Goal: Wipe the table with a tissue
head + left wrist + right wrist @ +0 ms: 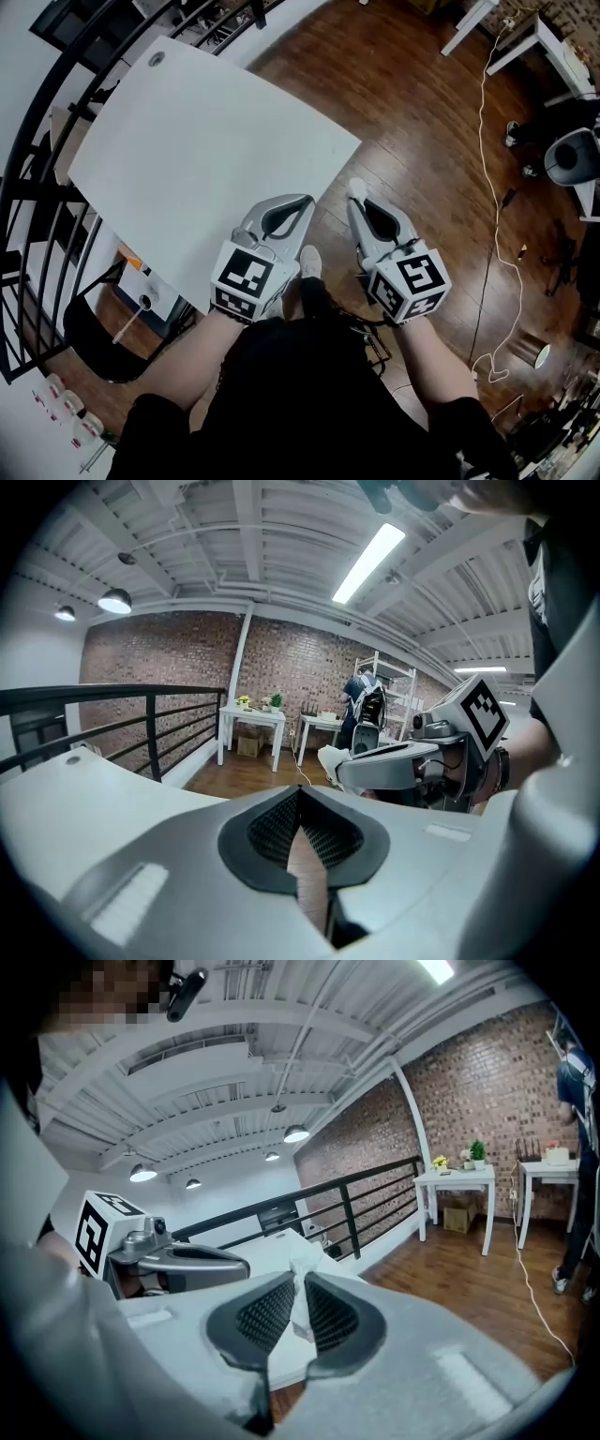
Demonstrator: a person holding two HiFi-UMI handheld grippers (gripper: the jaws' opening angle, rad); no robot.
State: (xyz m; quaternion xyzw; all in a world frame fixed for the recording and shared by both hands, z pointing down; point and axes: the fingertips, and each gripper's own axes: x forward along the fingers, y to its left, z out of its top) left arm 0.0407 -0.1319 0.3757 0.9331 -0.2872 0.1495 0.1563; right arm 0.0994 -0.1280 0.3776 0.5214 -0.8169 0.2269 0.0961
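The right gripper [360,208] pinches a white tissue [300,1290] just beyond the white table's [206,141] near edge. The left gripper [302,204], jaws pressed together on nothing, hovers at that same edge.

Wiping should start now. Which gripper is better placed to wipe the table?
Right. The right gripper is shut on the tissue, close to the table; the left gripper is shut with nothing between its jaws.

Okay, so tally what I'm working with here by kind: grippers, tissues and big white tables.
2 grippers: left gripper, right gripper
1 tissue, pinched in the right gripper
1 table
Total: 4
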